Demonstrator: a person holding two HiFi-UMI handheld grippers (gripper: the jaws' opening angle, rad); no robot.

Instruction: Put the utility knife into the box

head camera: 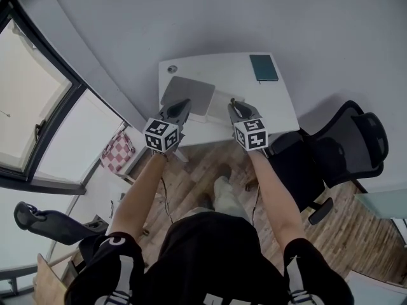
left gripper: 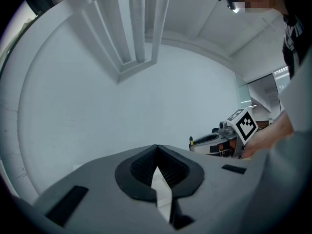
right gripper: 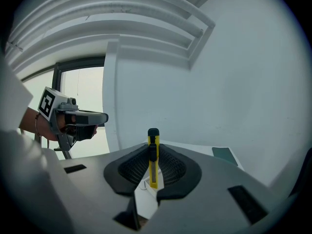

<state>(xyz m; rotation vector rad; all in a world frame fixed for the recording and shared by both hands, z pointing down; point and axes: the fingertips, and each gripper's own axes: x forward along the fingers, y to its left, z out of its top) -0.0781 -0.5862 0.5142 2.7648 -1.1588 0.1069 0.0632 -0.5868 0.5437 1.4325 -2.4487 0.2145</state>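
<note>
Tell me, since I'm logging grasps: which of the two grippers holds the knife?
The right gripper: a yellow utility knife stands clamped between its fingers, while the left gripper is shut on nothing.

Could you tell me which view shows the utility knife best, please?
The right gripper view: the utility knife stands clamped between the jaws. The left gripper view shows only its tip; the head view, almost nothing.
</note>
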